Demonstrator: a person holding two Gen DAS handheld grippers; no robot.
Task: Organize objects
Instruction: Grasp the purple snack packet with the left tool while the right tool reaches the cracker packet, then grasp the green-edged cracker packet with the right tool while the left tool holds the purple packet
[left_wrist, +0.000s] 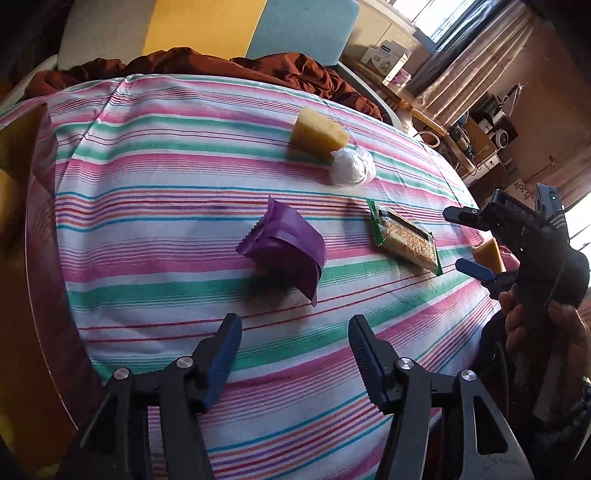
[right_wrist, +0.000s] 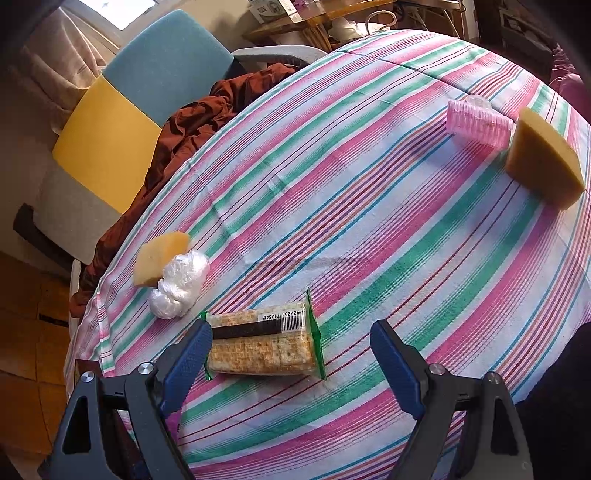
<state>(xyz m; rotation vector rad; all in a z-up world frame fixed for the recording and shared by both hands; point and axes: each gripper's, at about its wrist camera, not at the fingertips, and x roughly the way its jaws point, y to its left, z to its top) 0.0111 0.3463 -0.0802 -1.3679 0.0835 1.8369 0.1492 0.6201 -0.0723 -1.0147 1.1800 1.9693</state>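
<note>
Right wrist view: cracker pack lies flat on striped cloth over table, long axis across frame, barcode end up; right tool wide, straddling it, not gripping. Left tool apart, empty, purple packet ahead. Chair w/ brown cloth behind.

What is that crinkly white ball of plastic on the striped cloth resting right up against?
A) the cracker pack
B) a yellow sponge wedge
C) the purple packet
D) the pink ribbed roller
B: the white plastic ball sits touching the yellow sponge wedge near the table's edge; the cracker pack lies close by but apart from it, and the purple packet and the pink roller are well away.
</note>
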